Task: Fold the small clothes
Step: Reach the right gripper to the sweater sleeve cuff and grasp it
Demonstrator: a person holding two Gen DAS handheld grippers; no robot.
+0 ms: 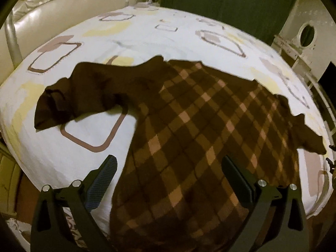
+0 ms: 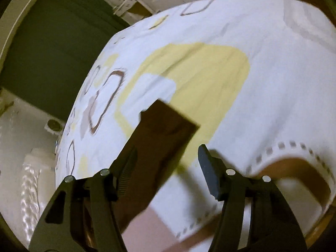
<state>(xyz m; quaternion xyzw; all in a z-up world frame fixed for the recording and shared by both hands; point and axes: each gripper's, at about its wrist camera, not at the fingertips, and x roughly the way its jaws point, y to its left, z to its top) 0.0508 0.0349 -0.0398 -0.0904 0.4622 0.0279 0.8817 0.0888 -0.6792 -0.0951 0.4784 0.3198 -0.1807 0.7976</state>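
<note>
A brown sweater [image 1: 189, 126] with a tan diamond check lies spread on the white patterned bedsheet [image 1: 130, 42]. Its plain brown sleeves reach out to the left [image 1: 69, 100] and right [image 1: 306, 134]. My left gripper [image 1: 168, 166] is open above the sweater's near hem, left finger over the sheet, right finger over the fabric. In the right wrist view, my right gripper [image 2: 167, 155] is open, and a brown sleeve cuff [image 2: 163, 130] lies flat on the sheet [image 2: 262, 73] between its fingers.
A cream tufted headboard [image 1: 63, 2] stands at the back left of the bed. A dark green curtain [image 1: 226, 4] hangs behind. White furniture [image 1: 300, 37] stands at the right. The bed's edge drops off at the left of the right wrist view.
</note>
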